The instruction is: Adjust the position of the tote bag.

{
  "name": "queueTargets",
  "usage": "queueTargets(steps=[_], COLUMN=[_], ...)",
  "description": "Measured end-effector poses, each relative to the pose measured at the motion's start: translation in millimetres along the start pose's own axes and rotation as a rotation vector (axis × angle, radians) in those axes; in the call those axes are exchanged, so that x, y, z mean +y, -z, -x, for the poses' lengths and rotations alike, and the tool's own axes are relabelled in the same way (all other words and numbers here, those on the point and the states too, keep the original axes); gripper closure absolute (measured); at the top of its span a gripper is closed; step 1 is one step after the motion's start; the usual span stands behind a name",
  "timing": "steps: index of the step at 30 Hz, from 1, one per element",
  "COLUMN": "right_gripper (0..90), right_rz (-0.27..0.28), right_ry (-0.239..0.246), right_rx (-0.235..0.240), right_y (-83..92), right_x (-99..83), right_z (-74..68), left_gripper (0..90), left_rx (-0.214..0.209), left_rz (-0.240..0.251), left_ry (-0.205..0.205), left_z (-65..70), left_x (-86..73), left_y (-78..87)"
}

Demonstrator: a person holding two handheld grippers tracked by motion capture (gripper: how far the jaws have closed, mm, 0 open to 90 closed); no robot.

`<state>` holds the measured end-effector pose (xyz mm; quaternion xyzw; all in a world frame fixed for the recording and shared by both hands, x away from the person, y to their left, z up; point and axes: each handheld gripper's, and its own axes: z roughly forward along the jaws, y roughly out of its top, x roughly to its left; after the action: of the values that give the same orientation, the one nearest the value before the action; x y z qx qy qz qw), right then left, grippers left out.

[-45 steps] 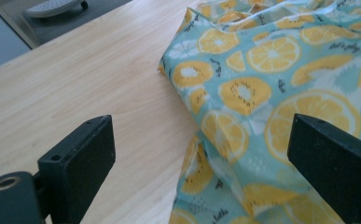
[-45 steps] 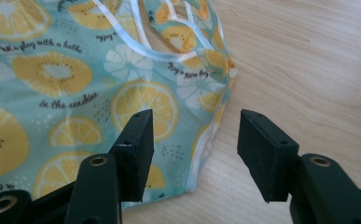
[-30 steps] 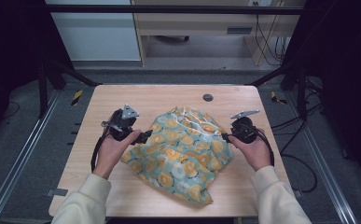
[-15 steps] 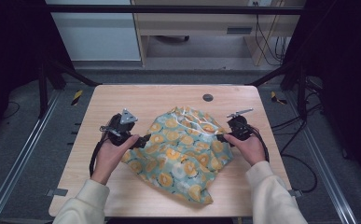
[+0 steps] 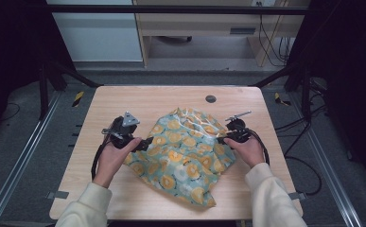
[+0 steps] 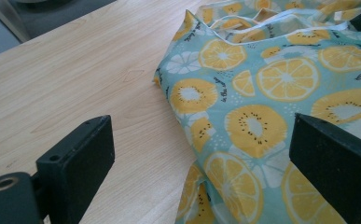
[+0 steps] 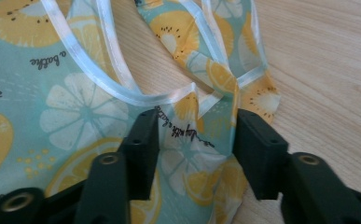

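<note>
A teal cloth bag point(image 5: 185, 151) printed with orange and kiwi slices lies crumpled on the wooden table point(image 5: 138, 101). My left gripper point(image 5: 145, 143) rests at the cloth's left edge, open. In the left gripper view its jaws point(image 6: 201, 149) stand wide, one over bare wood, one over the cloth point(image 6: 262, 93). My right gripper point(image 5: 221, 140) is at the cloth's right edge. Its jaws point(image 7: 197, 140) have just been closing and straddle a raised fold of the cloth point(image 7: 66, 107) near its corner, with a gap still showing beside the pads. A white ribbon handle point(image 7: 122, 88) runs just beyond them.
A dark round grommet point(image 5: 210, 99) sits in the tabletop behind the cloth. Bare wood lies along the table's back and left. Metal frame rails point(image 5: 24, 156) flank the table, and cables point(image 5: 294, 142) trail off its right side.
The right hand has sunk and shifted slightly inward onto the cloth's right edge. The left hand and its gripper have stayed put.
</note>
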<state>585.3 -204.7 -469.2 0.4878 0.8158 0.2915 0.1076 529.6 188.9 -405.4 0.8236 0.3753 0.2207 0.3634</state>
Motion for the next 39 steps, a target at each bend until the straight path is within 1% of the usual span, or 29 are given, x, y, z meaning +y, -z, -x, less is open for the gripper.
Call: queueTargets(steps=[2,5,6,7,10,13,14,17,21,22,23,24,25,26,27,29,30,31,32,33,34,35,36,37,39], right_gripper=[62.7,79.2,79.2,88.7,90.0,90.0,90.0,90.0,90.0,90.0,90.0,90.0,90.0,90.0,90.0,90.0,90.0,90.0,90.0,90.0,90.0,90.0,90.0,90.0,89.9], right_rz=[-0.002,0.005,0.005,0.026,0.061,0.092,0.116,0.157,0.188,0.188,0.207,0.206,0.204,0.201,0.201,0.199,0.194,0.19,0.19,0.187,0.184,0.184,0.186,0.182,0.182], right_ry=[0.012,0.027,0.027,0.031,0.029,0.047,0.064,0.08,0.119,0.119,0.142,0.145,0.159,0.166,0.173,0.172,0.173,0.179,0.179,0.181,0.178,0.178,0.179,0.175,0.183], right_rx=[0.001,0.011,0.011,0.014,0.022,0.037,0.041,0.056,0.071,0.071,0.074,0.074,0.069,0.065,0.063,0.061,0.058,0.058,0.058,0.057,0.056,0.056,0.052,0.052,0.051], right_y=[-0.7,0.6,0.6,4.1,11.7,22.4,27.7,42.2,57.1,57.1,62.7,64.0,64.9,65.0,64.6,63.2,62.6,62.0,62.0,60.1,59.9,59.9,58.3,58.2,57.5], right_x=[0.4,0.2,0.2,0.0,0.1,0.5,0.9,1.9,3.8,3.8,5.9,6.6,7.6,8.5,9.1,10.1,10.1,9.9,9.9,9.1,9.0,9.0,8.2,8.0,7.6], right_z=[-2.6,-5.6,-5.6,-8.6,-13.0,-18.7,-21.6,-30.3,-41.3,-41.3,-45.8,-47.5,-48.7,-50.0,-50.1,-50.3,-50.4,-50.1,-50.1,-50.4,-50.8,-50.8,-51.1,-51.5,-51.1], left_gripper=[6.8,6.7,6.7,6.8,6.8,6.8,6.8,6.9,7.1,7.1,7.2,7.4,7.7,8.1,8.5,8.7,10.1,11.3,11.3,11.5,11.6,12.8,13.5,13.5,15.3], left_rx=[-0.001,0.0,-0.001,0.0,0.005,0.006,0.005,0.009,0.008,0.008,0.007,0.007,0.0,-0.005,-0.014,-0.017,-0.017,-0.028,-0.028,-0.042,-0.04,-0.04,-0.06,-0.069,-0.089], left_rz=[0.0,-0.006,-0.005,-0.006,-0.005,-0.011,-0.011,-0.012,-0.025,-0.025,-0.043,-0.043,-0.066,-0.077,-0.099,-0.127,-0.127,-0.154,-0.154,-0.178,-0.189,-0.189,-0.204,-0.21,-0.234], left_ry=[0.0,-0.001,-0.001,0.001,0.005,0.003,0.004,0.006,0.001,0.001,0.0,0.0,0.005,0.012,0.023,0.036,0.036,0.05,0.05,0.058,0.064,0.064,0.085,0.093,0.109], left_z=[0.2,0.2,0.1,-0.1,-0.5,-0.7,-0.8,-0.9,0.8,0.8,1.0,1.0,0.2,-0.2,-0.6,-1.4,-1.4,-1.0,-1.0,-0.4,0.0,0.0,-0.4,-0.6,-1.7], left_x=[0.1,0.1,0.0,0.0,-0.1,0.4,0.8,3.3,7.9,7.9,9.0,9.0,8.8,8.4,7.3,4.7,4.7,1.5,1.5,-1.1,-2.8,-2.8,-5.4,-6.3,-8.5], left_y=[0.1,0.3,0.3,0.6,1.6,2.0,2.3,2.8,0.2,0.2,-3.6,-3.6,-9.0,-11.4,-15.0,-19.6,-19.6,-23.5,-23.5,-26.2,-27.7,-27.7,-30.7,-31.8,-35.2])
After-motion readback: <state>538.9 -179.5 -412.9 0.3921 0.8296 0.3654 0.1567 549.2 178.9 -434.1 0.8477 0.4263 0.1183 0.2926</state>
